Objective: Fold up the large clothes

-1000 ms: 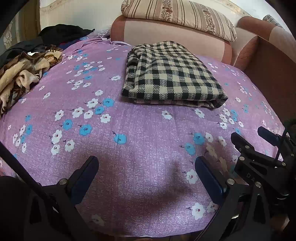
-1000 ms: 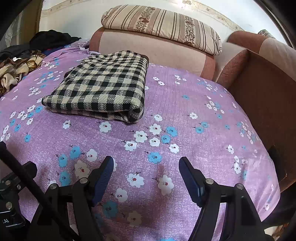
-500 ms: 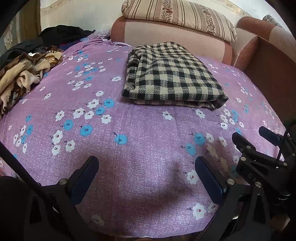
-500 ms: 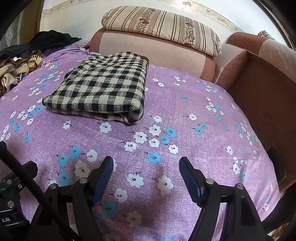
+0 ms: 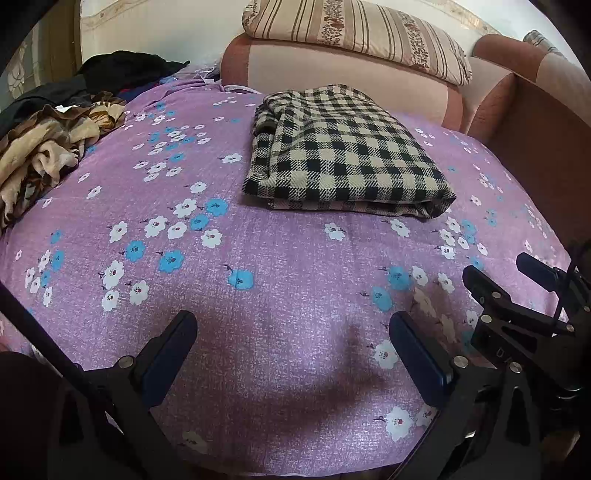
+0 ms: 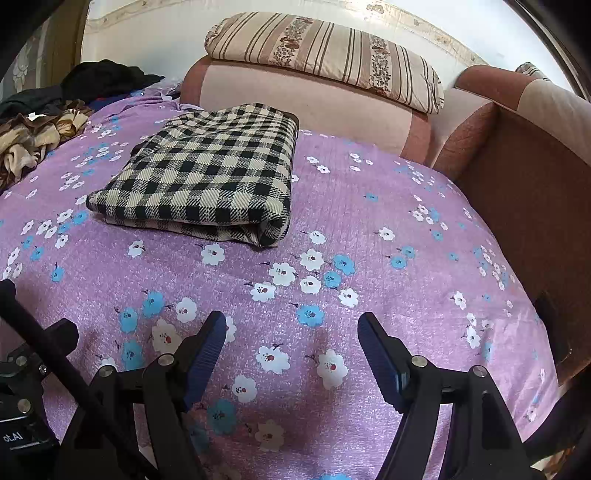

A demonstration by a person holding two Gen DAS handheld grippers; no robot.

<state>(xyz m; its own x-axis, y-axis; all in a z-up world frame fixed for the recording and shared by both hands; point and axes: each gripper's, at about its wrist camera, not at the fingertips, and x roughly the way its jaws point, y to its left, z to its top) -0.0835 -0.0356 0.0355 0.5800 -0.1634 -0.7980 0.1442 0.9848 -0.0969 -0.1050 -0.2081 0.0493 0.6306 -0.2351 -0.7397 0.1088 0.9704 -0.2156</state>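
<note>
Folded plaid cloth (image 5: 343,155) flat on purple sheet (image 5: 280,314), just before sofa back (image 5: 332,70); striped pillow (image 5: 354,33) above; crumpled clothes (image 5: 44,147) well left of cloth; left gripper (image 5: 291,343) wide, empty, near side of cloth; right gripper (image 6: 291,350) wide, empty, likewise.

Bright daylight, soft shadows near lens, heavy fisheye warp, dark corners.
</note>
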